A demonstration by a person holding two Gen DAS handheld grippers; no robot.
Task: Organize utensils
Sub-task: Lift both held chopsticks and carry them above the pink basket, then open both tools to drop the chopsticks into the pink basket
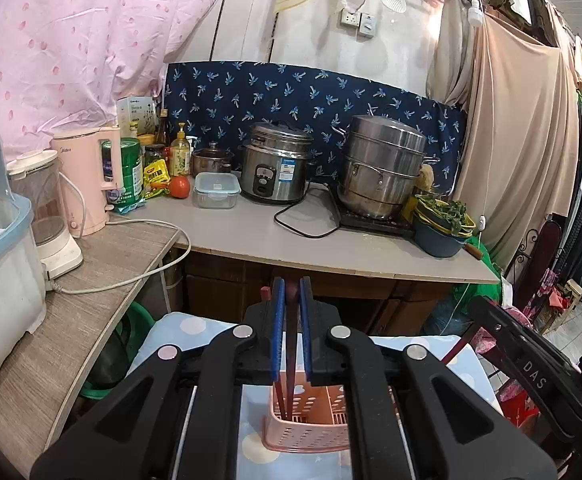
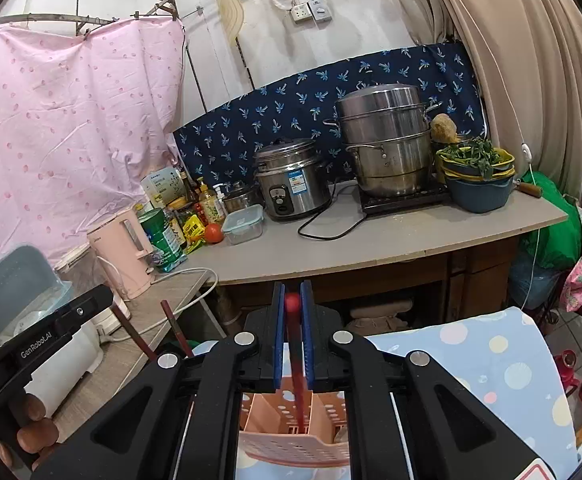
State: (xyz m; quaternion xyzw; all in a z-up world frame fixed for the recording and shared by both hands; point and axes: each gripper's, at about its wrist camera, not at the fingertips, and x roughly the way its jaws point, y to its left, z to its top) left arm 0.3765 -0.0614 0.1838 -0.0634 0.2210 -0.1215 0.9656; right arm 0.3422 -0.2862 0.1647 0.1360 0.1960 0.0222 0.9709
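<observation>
1. Below both cameras stands a pink perforated plastic utensil basket (image 1: 305,430) with inner dividers, resting on a pale blue cloth with coloured dots (image 2: 503,364).
2. The left tongs (image 1: 292,296) are clamped on a pair of dark brown wooden chopsticks (image 1: 287,364), which hang nearly upright with their lower ends inside the basket's left compartment.
3. The right tongs (image 2: 293,300) are clamped on a red plastic utensil handle with a rounded top (image 2: 295,356); its lower end reaches down into a middle compartment of the basket (image 2: 291,424). What kind of utensil it is cannot be told.
4. From the right camera, the chopsticks (image 2: 177,330) show at lower left, tilted, beside the black body of the left tool.
5. Behind, a grey bench (image 1: 291,240) carries a steel rice cooker (image 1: 277,168), a tall stacked steel steamer pot (image 1: 383,168), a red tomato (image 1: 179,187), a clear lidded food box (image 1: 216,190) and a pink electric kettle (image 1: 87,176).
</observation>
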